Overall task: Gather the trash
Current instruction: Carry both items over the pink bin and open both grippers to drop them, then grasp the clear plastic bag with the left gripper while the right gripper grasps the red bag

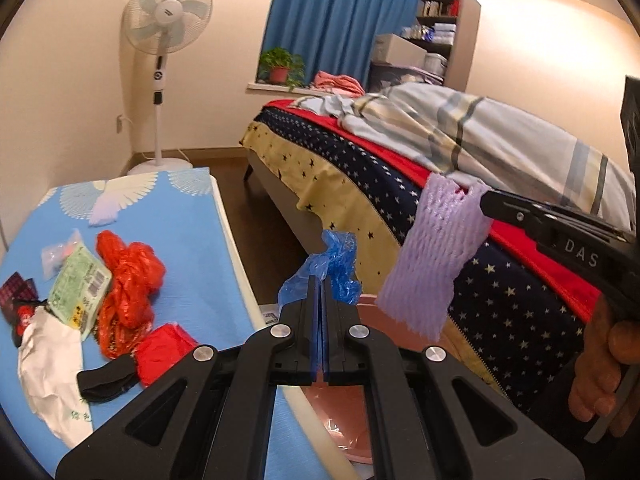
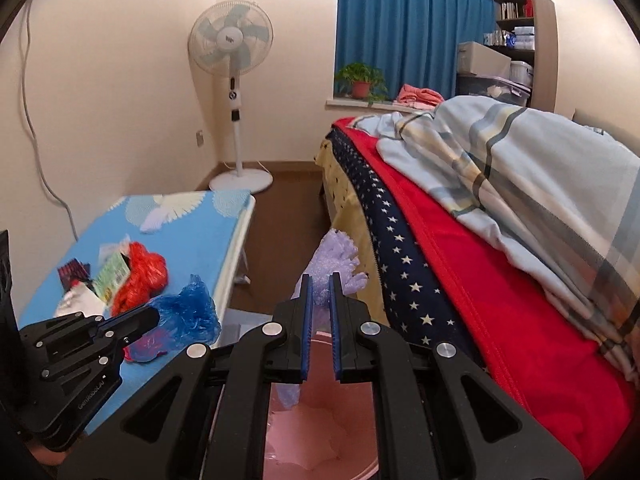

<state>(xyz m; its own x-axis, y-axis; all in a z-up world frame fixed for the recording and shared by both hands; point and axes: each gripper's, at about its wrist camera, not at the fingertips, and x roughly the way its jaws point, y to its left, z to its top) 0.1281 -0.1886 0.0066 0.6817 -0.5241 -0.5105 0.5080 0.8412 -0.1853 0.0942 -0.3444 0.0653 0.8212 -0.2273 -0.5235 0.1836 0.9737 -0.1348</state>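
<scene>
My left gripper (image 1: 321, 280) is shut on a crumpled blue plastic bag (image 1: 338, 264), which sticks up past its fingertips. It hangs just off the table's edge, above a pink bin (image 1: 340, 412). My right gripper (image 2: 320, 279) is shut on a lilac foam fruit net (image 2: 334, 262), which droops beside the bed over the same pink bin (image 2: 316, 424). The left wrist view shows the right gripper (image 1: 486, 200) coming in from the right with the foam net (image 1: 434, 252) dangling. In the right wrist view, the left gripper (image 2: 154, 316) holds the blue bag (image 2: 188, 312).
A table with a blue cloth (image 1: 188, 240) carries a red plastic bag (image 1: 128, 280), a green packet (image 1: 80, 284), white paper (image 1: 48, 368), a red wrapper (image 1: 164, 352) and a black scrap (image 1: 104, 376). A bed (image 1: 500, 292) stands right, with a floor fan (image 1: 160, 60) behind.
</scene>
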